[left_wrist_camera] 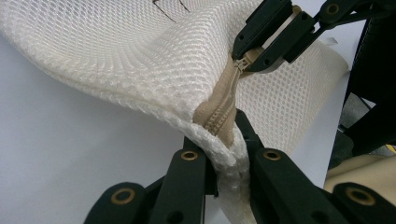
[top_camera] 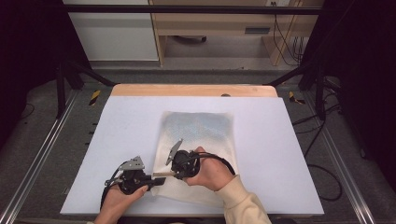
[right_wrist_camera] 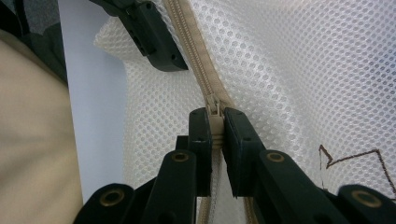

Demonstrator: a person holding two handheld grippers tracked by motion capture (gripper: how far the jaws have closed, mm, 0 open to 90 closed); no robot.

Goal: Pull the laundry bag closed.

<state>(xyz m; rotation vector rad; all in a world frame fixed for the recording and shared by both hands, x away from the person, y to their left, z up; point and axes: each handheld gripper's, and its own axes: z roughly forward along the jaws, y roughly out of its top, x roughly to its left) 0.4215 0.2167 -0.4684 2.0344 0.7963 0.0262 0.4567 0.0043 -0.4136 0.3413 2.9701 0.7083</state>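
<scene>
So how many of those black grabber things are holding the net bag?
2. The left hand-held gripper pinches the mesh bag at its near-left corner by the zipper's end; the right hand-held gripper clamps the zipper pull just beside it.

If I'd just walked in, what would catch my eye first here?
Probably the cream mesh bag lying mid-table on the pale mat. At its near edge, two hand-held grippers work its beige zipper: the left gripper pinches the bag's corner at the zipper's end, while the right gripper is clamped on the zipper pull a little further along.
</scene>
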